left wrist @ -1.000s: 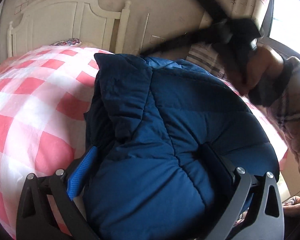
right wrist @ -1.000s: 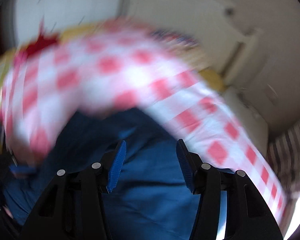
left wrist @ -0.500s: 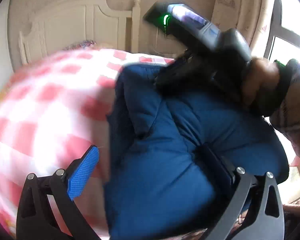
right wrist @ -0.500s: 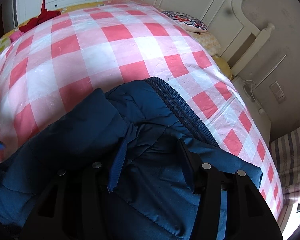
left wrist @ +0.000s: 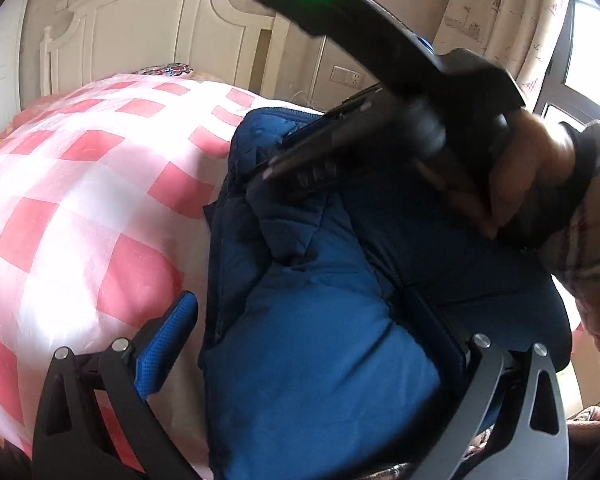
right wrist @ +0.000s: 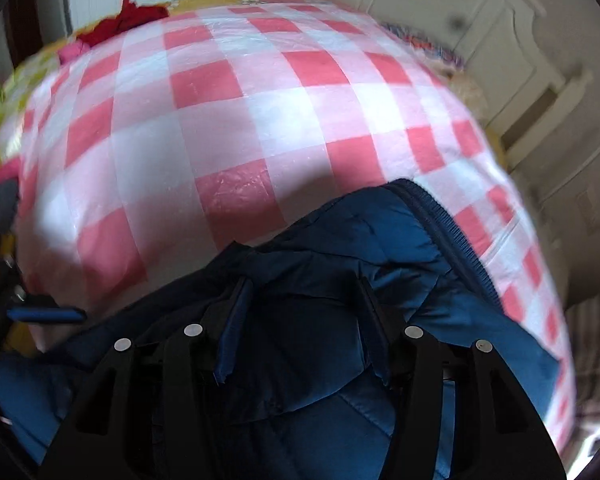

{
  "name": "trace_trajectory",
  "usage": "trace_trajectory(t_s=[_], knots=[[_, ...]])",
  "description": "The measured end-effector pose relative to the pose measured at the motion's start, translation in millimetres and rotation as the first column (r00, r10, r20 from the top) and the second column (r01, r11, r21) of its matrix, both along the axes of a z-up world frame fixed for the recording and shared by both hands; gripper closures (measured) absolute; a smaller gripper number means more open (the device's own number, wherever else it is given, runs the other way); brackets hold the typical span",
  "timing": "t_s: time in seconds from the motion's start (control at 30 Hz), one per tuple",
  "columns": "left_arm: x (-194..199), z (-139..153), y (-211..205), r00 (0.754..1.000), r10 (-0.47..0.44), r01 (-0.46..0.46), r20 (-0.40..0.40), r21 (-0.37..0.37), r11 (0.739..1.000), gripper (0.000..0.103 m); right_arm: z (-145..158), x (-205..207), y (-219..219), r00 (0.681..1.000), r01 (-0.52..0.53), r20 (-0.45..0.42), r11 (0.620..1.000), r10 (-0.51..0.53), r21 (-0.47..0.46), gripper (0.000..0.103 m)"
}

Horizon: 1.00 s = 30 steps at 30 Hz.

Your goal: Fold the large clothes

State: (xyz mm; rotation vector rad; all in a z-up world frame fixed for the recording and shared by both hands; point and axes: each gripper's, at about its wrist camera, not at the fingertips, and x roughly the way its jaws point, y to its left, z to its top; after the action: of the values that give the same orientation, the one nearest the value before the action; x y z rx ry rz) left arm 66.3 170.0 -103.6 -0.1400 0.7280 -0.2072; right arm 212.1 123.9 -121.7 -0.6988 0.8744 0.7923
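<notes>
A dark blue padded jacket [left wrist: 324,320] lies bunched on the red-and-white checked bed cover [left wrist: 80,208]. My left gripper [left wrist: 300,320] is open wide; its jaws straddle a bulge of the jacket, the right finger pressed into the fabric. In the left wrist view my right gripper [left wrist: 268,172], held by a hand, reaches down onto the jacket's far folds. In the right wrist view my right gripper [right wrist: 304,292] is open, with jacket [right wrist: 340,248] folds lying between and under its fingers. The jacket's ribbed hem [right wrist: 456,240] curves at the right.
A white headboard [left wrist: 148,40] and a patterned pillow [left wrist: 168,69] stand at the far end of the bed. Red and yellow clothes [right wrist: 128,20] lie at the far edge in the right wrist view. A window and curtain [left wrist: 500,20] are at the right.
My right gripper has come down from above the bed onto the jacket's folds. The left gripper has kept its place on the jacket, and its view has shifted left.
</notes>
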Motion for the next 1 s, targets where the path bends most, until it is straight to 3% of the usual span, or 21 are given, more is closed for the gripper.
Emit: trace_trajectory(t_s=[0.13, 0.23, 0.33, 0.43, 0.5, 0.6, 0.73, 0.8, 0.87, 1.0], knots=[[1.5, -0.2, 0.7, 1.0, -0.005, 0.005, 0.002, -0.01, 1.0, 0.002, 17.1, -8.0, -12.1, 1.0, 0.014, 0.026, 0.999, -0.015, 0.035, 0.051], [1.6, -2.3, 4.2, 1.0, -0.008, 0.008, -0.001, -0.03, 1.0, 0.002, 59.5, -31.4, -52.7, 0.994, 0.034, 0.092, 0.983, -0.051, 0.182, 0.049], [0.5, -4.9, 4.2, 1.0, -0.009, 0.009, 0.001, -0.044, 0.999, 0.002, 81.2, -46.5, -104.7, 0.982, 0.103, 0.123, 0.954, -0.142, 0.28, 0.042], [3.1, -8.0, 6.7, 1.0, -0.011, 0.011, 0.001, -0.061, 0.998, 0.002, 68.9, -52.4, -136.5, 0.971, 0.166, 0.123, 0.946, -0.207, 0.278, 0.041], [6.7, -11.0, 9.2, 1.0, -0.012, 0.012, 0.0, -0.069, 0.998, 0.002, 35.6, -42.5, -148.8, 0.966, 0.226, 0.074, 0.948, -0.248, 0.226, 0.041], [9.9, -12.7, 9.5, 1.0, -0.006, 0.006, -0.006, -0.062, 0.998, 0.002, 8.7, -36.9, -162.6, 0.963, 0.246, 0.027, 0.911, -0.269, 0.331, 0.039], [6.5, -12.0, 9.6, 1.0, -0.008, 0.007, -0.011, -0.047, 0.999, 0.002, 28.0, -53.3, -155.3, 0.958, 0.249, 0.068, 0.923, -0.28, 0.292, 0.04], [4.5, -11.0, 9.5, 1.0, -0.005, 0.005, -0.012, -0.047, 0.999, 0.002, 46.1, -75.7, -167.2, 0.964, 0.219, 0.058, 0.903, -0.258, 0.371, 0.04], [4.8, -10.0, 7.9, 1.0, -0.002, 0.001, -0.009, -0.048, 0.999, 0.002, 60.7, -107.9, -190.5, 0.955, 0.207, 0.107, 0.88, -0.277, 0.428, 0.04], [6.6, -11.6, 8.3, 1.0, -0.004, 0.003, -0.008, -0.07, 0.998, 0.002, 48.4, -153.4, -223.1, 0.946, 0.224, 0.107, 0.854, -0.307, 0.47, 0.039]])
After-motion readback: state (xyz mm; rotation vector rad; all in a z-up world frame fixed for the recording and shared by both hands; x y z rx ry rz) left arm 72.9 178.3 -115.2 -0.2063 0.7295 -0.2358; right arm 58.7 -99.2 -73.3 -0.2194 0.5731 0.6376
